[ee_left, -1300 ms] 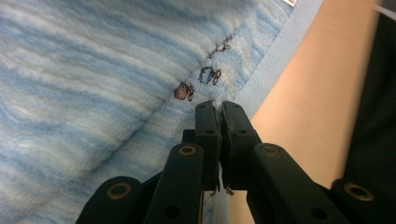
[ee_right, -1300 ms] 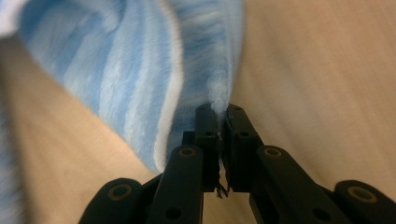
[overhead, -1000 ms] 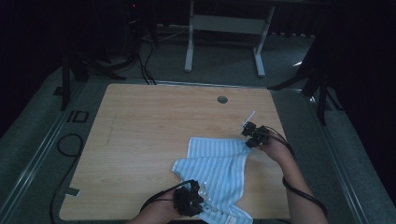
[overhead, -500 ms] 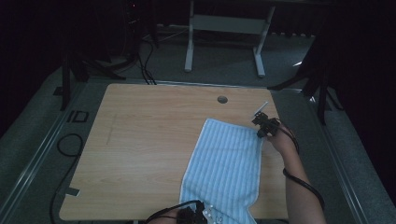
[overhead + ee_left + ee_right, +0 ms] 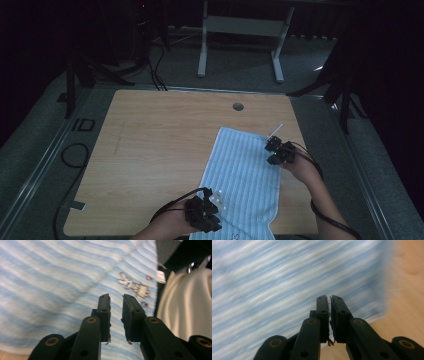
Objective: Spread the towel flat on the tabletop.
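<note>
A blue-and-white striped towel (image 5: 242, 175) lies spread flat on the right half of the wooden table (image 5: 160, 140). My left gripper (image 5: 210, 220) hovers at the towel's near left corner. In the left gripper view its jaws (image 5: 116, 298) stand open a little above the striped cloth (image 5: 50, 277), with nothing between them, and a small cartoon print (image 5: 132, 286) lies just ahead. My right gripper (image 5: 272, 146) sits at the towel's far right edge. Its jaws (image 5: 329, 298) are shut over the cloth's border (image 5: 274, 272), with bare wood (image 5: 407, 290) to the right.
A round cable hole (image 5: 238, 106) sits near the table's far edge. The left half of the tabletop is bare wood. Pale clothing of the person (image 5: 185, 305) shows beside the towel's near end. A metal frame (image 5: 240, 25) stands on the floor behind the table.
The towel went from bunched to stretched out flat. The right gripper carried its corner far and right, then drew back a little. The left gripper has come up from the near edge.
</note>
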`<control>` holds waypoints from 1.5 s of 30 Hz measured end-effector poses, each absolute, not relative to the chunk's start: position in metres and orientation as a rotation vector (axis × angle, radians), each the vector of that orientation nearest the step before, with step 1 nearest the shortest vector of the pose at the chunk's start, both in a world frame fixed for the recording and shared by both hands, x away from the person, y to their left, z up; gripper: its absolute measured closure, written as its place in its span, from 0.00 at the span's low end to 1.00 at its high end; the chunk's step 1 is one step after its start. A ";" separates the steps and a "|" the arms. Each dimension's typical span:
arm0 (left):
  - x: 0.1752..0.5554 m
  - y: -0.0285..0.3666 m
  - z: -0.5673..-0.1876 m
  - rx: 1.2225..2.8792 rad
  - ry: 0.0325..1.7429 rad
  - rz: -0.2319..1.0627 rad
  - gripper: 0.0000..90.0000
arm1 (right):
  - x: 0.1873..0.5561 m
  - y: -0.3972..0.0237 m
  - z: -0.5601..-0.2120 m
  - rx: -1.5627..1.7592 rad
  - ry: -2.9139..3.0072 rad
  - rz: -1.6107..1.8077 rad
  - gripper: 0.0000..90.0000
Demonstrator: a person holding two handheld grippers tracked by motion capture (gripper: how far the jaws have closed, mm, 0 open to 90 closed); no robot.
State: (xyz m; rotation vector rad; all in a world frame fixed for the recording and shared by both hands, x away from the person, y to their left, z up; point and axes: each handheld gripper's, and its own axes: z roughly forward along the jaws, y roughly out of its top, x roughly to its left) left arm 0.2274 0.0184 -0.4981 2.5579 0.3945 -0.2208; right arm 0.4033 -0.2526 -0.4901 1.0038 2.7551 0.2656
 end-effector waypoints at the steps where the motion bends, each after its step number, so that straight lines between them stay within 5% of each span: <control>1: 0.227 0.017 -0.503 2.574 0.381 -0.224 0.87 | 0.390 -0.254 -0.491 1.014 2.752 0.314 0.96; 8: 0.228 0.008 -0.521 2.613 0.385 -0.241 0.91 | 0.371 -0.257 -0.511 0.999 2.785 0.287 0.98; 30: 0.240 0.013 -0.525 2.601 0.436 -0.256 0.84 | 0.441 -0.238 -0.516 1.126 2.718 0.231 0.95; 39: 0.280 0.030 -0.514 2.570 0.592 -0.049 0.88 | 0.382 -0.236 -0.500 1.026 2.746 0.406 0.94; 45: 0.291 0.026 -0.520 2.565 0.632 -0.031 0.88 | 0.349 -0.249 -0.513 1.024 2.758 0.399 0.92</control>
